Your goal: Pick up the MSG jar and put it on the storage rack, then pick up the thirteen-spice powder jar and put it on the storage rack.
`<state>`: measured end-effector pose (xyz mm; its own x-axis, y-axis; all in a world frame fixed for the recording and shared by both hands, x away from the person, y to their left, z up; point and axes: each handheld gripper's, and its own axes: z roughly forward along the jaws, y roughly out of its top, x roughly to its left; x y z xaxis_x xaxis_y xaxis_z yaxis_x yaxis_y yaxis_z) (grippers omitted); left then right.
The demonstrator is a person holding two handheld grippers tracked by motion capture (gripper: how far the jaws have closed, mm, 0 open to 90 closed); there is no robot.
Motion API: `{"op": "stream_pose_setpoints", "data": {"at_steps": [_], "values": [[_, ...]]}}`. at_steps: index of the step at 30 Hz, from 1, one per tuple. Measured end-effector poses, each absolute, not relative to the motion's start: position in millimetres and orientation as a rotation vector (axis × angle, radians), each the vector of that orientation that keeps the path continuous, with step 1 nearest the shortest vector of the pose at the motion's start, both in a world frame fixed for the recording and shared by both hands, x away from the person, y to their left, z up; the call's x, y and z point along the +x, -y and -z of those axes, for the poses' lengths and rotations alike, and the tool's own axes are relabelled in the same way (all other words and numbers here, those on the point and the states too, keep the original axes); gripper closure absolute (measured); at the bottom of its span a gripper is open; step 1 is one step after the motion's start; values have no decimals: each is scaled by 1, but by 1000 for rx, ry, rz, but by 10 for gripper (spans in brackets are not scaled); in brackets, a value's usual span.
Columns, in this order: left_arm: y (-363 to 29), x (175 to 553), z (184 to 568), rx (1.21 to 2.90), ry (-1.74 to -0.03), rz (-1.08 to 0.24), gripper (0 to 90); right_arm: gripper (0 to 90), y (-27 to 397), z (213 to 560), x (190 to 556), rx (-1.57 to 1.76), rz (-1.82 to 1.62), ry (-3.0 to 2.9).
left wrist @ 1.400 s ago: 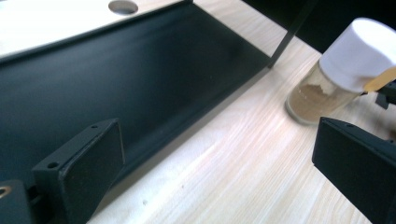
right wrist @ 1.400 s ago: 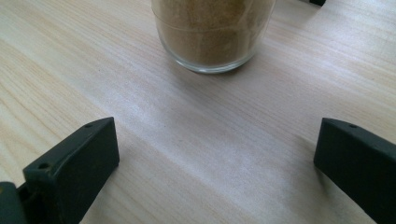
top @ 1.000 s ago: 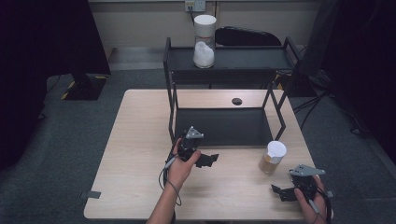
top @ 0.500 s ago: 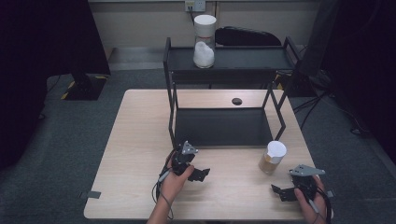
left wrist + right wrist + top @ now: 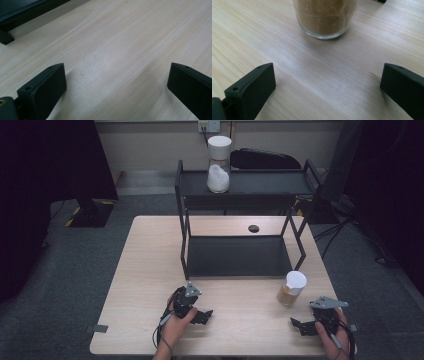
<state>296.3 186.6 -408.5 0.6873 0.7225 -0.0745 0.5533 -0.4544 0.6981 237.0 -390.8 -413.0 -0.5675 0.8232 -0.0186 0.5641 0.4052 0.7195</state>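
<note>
On the pale wooden table [image 5: 150, 285], the right gripper [image 5: 327, 87] is held low with jaws wide apart, nothing between them; the glass jar of brown powder with a white lid [image 5: 292, 289] stands just ahead. The left gripper [image 5: 200, 316] is likewise spread over bare wood, near the black metal shelf rack [image 5: 235, 256].

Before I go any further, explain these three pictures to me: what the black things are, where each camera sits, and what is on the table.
A person sits at a wooden table with a two-jaw tool in each hand. The left hand-held gripper and the right hand-held gripper both stand open and hold nothing. One picture looks down from above the person. The other two come from cameras riding on each gripper, looking along its black jaws. On the table stand a black two-level shelf and a glass jar of brown powder with a white lid, which lies just ahead of the right gripper. A second jar with white contents stands on the shelf's top.
</note>
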Motion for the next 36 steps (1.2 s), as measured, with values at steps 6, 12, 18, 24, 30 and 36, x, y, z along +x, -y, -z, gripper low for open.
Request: {"op": "stream_pose_setpoints", "data": {"at_steps": [6, 12, 18, 24, 30, 36], "values": [[-189, 287, 418, 2179, -919, -382, 0, 0, 391, 413, 237, 1194, -962, -2296], [-189, 285, 418, 2173, -929, -388, 0, 0, 391, 413, 237, 1194, -961, -2296], [-188, 285, 418, 2171, -929, -389, 0, 0, 390, 413, 236, 1201, -957, -2293], [-188, 285, 418, 2171, -929, -390, 0, 0, 389, 412, 236, 1205, -955, -2291], [-188, 285, 418, 2171, -929, -390, 0, 0, 389, 412, 236, 1205, -954, -2291], [-188, 285, 418, 2171, -929, -389, 0, 0, 389, 412, 236, 1203, -957, -2293]]}}
